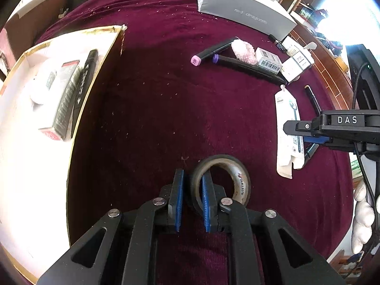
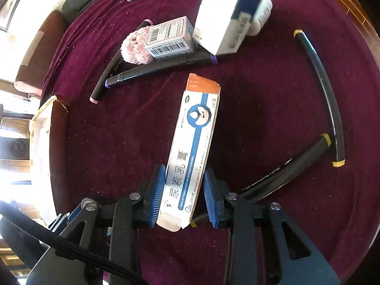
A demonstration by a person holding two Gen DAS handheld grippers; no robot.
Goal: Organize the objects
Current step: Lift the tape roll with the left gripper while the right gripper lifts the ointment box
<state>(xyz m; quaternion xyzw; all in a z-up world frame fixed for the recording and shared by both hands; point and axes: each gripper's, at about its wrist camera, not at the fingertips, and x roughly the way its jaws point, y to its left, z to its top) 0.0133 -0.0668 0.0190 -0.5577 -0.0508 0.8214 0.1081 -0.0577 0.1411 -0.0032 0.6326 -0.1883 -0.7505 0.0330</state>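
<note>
We've got the long ointment carton clamped between the right gripper jaws, its long axis running straight ahead of them, while our left gripper pinches the tape roll wall, one jaw inside the ring

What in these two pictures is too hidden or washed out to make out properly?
- Left wrist view: the white object in the storage box is washed out by glare.
- Left wrist view: the near side of the tape roll is hidden behind the left fingers.
- Right wrist view: the tall white box is blurred, its print unreadable.
- Right wrist view: a yellow-capped marker runs under the right fingers, one end hidden.
</note>
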